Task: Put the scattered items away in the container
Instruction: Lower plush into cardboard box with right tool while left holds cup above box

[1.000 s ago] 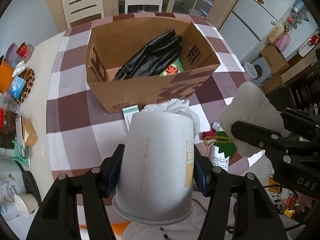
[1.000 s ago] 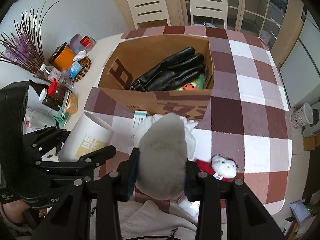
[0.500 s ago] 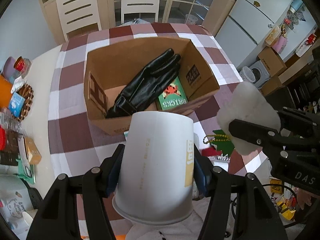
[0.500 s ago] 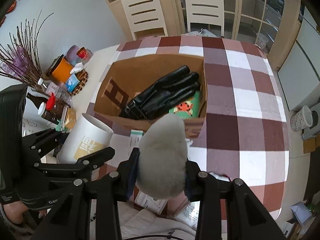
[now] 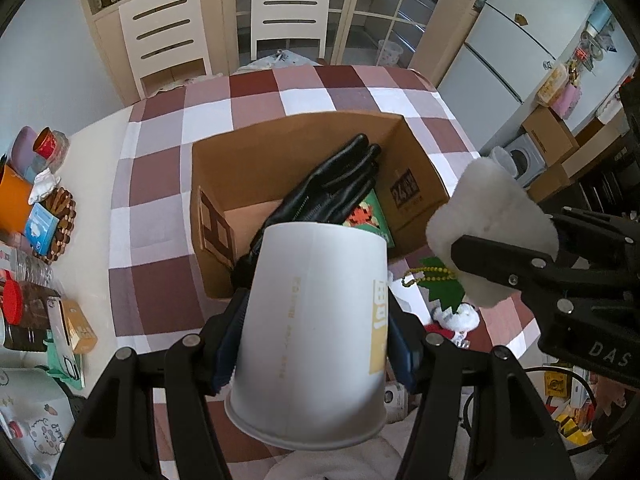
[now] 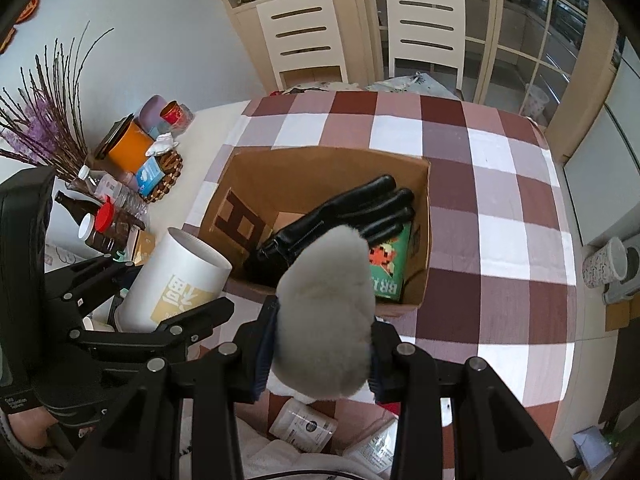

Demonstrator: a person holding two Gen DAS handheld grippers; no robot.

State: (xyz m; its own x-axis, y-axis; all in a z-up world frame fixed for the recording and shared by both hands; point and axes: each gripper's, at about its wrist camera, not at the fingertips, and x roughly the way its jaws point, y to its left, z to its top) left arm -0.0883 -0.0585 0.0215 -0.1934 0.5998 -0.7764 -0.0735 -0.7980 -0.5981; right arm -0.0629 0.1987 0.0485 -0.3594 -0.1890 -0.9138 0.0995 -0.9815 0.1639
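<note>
My left gripper [image 5: 316, 344] is shut on a white paper cup [image 5: 316, 332], held upside down above the near edge of the open cardboard box [image 5: 288, 152]. The cup [image 6: 176, 284] and left gripper [image 6: 152, 316] also show at the left of the right wrist view. My right gripper [image 6: 320, 352] is shut on a fluffy white plush piece [image 6: 326, 312]; in the left wrist view that plush piece [image 5: 492, 228] hangs right of the box. Inside the box [image 6: 320, 168] lie a black leather glove [image 6: 340, 220] and a green booklet [image 6: 390, 264].
On the checked tablecloth [image 5: 160, 216] near the box lie a green felt ornament with gold beads [image 5: 440, 280], a small red-and-white plush [image 5: 456, 320] and a white jar [image 6: 304, 424]. Jars, bottles and an orange tin [image 6: 128, 148] crowd the left side. Two chairs [image 6: 304, 36] stand behind.
Both grippers have moved forward toward the box with their loads. The box now sits closer and lower in both views, and its contents show more fully.
</note>
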